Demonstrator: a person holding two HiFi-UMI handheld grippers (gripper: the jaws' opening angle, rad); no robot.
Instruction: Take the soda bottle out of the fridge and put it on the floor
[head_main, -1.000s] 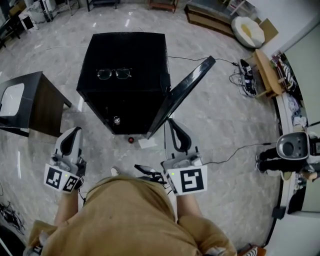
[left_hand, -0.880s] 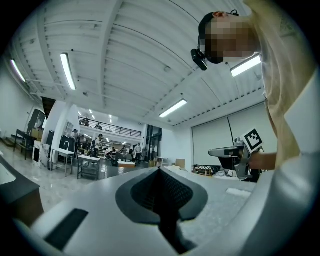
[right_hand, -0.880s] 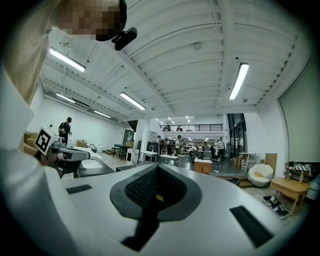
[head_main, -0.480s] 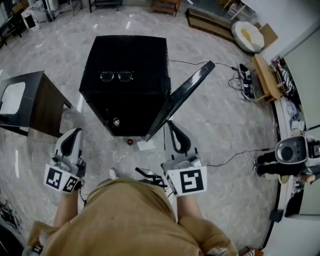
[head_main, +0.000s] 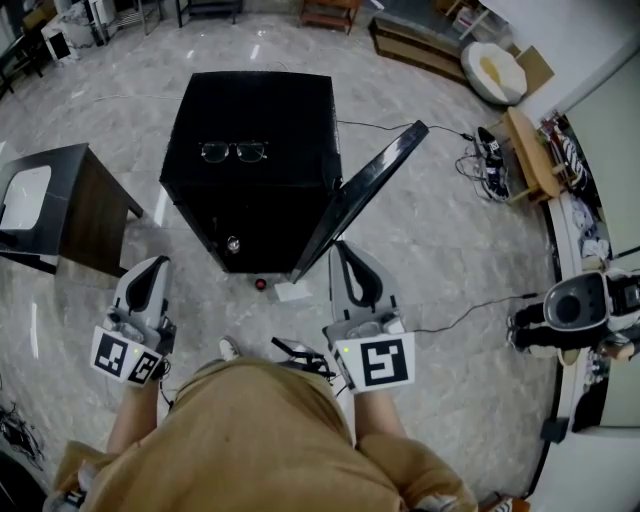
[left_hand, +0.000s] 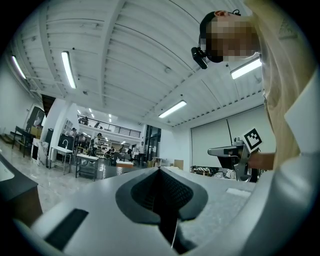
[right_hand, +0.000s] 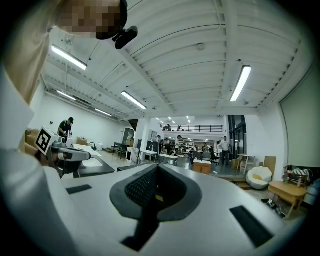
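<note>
A black mini fridge (head_main: 255, 110) stands on the marble floor with its door (head_main: 365, 195) swung open to the right. On the floor just in front of it, a small red round cap (head_main: 261, 284) shows from above; I cannot tell whether it is the soda bottle. A small shiny round thing (head_main: 233, 242) sits at the fridge's front opening. My left gripper (head_main: 155, 264) (left_hand: 160, 170) is shut and empty, left of the fridge front. My right gripper (head_main: 345, 247) (right_hand: 157, 166) is shut and empty, beside the door's lower edge.
A pair of glasses (head_main: 232, 151) lies on the fridge top. A white sheet (head_main: 293, 290) lies by the red cap. A dark side table (head_main: 60, 200) stands at the left. Cables (head_main: 470, 305) cross the floor at the right, near a bench (head_main: 535, 145) and a machine (head_main: 580, 295).
</note>
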